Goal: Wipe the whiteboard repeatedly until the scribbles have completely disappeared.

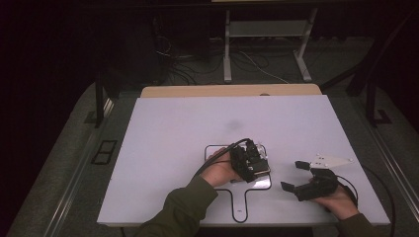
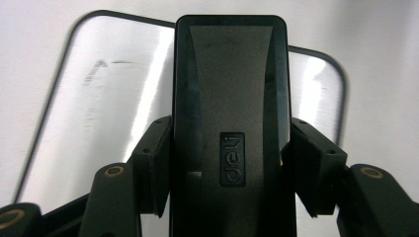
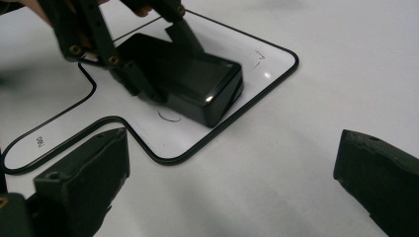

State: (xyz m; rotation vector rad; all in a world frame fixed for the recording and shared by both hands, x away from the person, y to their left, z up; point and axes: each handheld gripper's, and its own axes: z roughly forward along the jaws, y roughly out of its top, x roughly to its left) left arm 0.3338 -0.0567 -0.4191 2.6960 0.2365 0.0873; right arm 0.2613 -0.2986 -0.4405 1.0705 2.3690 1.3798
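A: Black rectangular plastic box with a "deli" badge on its top (image 2: 230, 123) — looks like a stapler or similar desk gadget. It's lying on the white paddle-shaped board with the black outline (image 1: 257, 185), toward the wide end, near the middle of the white tabletop (image 1: 173, 138).

B: Who's got it?

A: Left gripper (image 1: 250, 159). In its own view both jaws press the box's long sides, one each side, about halfway along — clamped on it. The right gripper view shows the same box (image 3: 192, 81) flat on the board, with no visible gap under the near corner.

B: So placed or being picked?

A: Can't say which from this. My read: the box is grasped at the board, either just before a lift or just before a release.

B: Right gripper?

A: Right gripper (image 1: 296, 176) is off the board's right edge, resting low over the table. Jaws wide apart, nothing between them — idle.

B: Next move?

A: If lifting: straight up, keeping the box level, since the smooth sides could slip in the pads. If releasing: spread the jaws evenly, then back off without nudging it past the outline.
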